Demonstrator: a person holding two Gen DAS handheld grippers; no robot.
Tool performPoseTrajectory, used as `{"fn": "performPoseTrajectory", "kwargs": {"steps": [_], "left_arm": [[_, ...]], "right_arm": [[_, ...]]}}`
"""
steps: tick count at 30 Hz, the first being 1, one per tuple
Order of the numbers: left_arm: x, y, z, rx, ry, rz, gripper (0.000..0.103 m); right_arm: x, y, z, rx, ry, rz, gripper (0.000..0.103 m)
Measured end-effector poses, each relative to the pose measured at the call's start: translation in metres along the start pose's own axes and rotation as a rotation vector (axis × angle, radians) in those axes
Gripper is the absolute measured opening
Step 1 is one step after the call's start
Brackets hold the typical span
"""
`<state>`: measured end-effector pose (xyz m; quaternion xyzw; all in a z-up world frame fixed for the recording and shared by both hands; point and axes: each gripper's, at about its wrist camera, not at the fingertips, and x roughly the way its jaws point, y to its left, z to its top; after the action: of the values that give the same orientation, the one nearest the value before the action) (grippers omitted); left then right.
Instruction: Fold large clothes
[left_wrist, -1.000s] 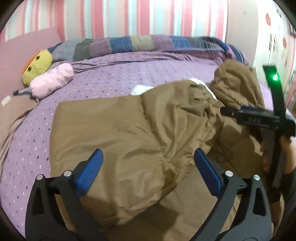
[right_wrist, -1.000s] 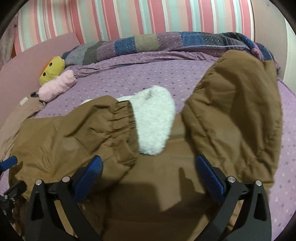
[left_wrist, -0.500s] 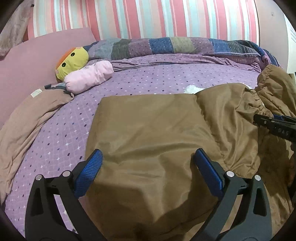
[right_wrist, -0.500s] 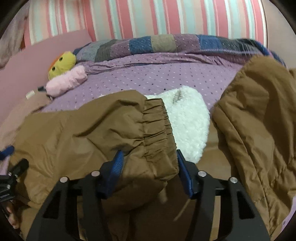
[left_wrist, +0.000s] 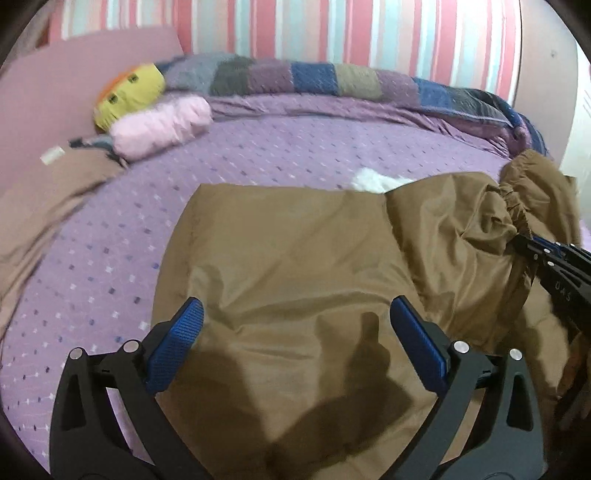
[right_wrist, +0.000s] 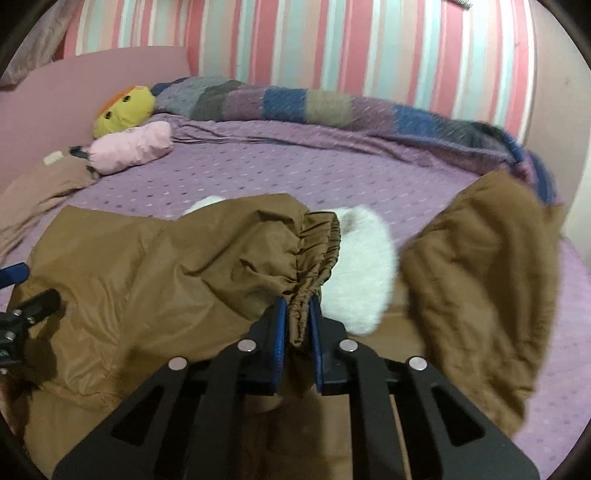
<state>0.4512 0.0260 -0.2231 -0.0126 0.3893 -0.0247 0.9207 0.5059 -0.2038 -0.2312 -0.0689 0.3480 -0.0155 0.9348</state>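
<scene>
1. Early in the fold: big brown padded jacket (left_wrist: 303, 266) lying on the purple dotted bedspread (left_wrist: 258, 155), one half flat, white fleece lining (right_wrist: 360, 266) exposed, other side bunched up.
2. Sleeves and body not yet squared: most of the fold looks undone.
3. Right gripper (right_wrist: 297, 325) clamped tight on the gathered elastic cuff (right_wrist: 314, 254).
4. Left gripper (left_wrist: 295, 343) gaping wide over the flat panel, gripping nothing.

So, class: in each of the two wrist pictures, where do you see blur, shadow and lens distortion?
Left wrist view: fisheye bends the striped wall; the left gripper throws a dark shadow on the brown coat; the plush toy looks smeared. Right wrist view: black corners; the patchwork blanket is streaked; the elastic cuff is sharp.
</scene>
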Motion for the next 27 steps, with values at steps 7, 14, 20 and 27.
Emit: {"fn": "performPoseTrajectory", "kwargs": {"steps": [7, 14, 20, 27], "left_arm": [[-0.011, -0.022, 0.0, 0.101, -0.022, -0.004, 0.1], [0.001, -0.028, 0.003, 0.14, 0.021, 0.007, 0.1], [0.007, -0.013, 0.008, 0.104, 0.03, -0.001, 0.1], [0.017, -0.017, 0.005, 0.133, 0.038, 0.033, 0.1]], "right_arm": [[-0.032, -0.033, -0.004, 0.007, 0.086, -0.185, 0.013], [-0.017, -0.03, -0.036, -0.134, 0.304, -0.238, 0.013], [-0.014, -0.045, -0.04, -0.115, 0.349, -0.22, 0.018], [0.002, -0.052, -0.041, -0.072, 0.392, -0.177, 0.032]]}}
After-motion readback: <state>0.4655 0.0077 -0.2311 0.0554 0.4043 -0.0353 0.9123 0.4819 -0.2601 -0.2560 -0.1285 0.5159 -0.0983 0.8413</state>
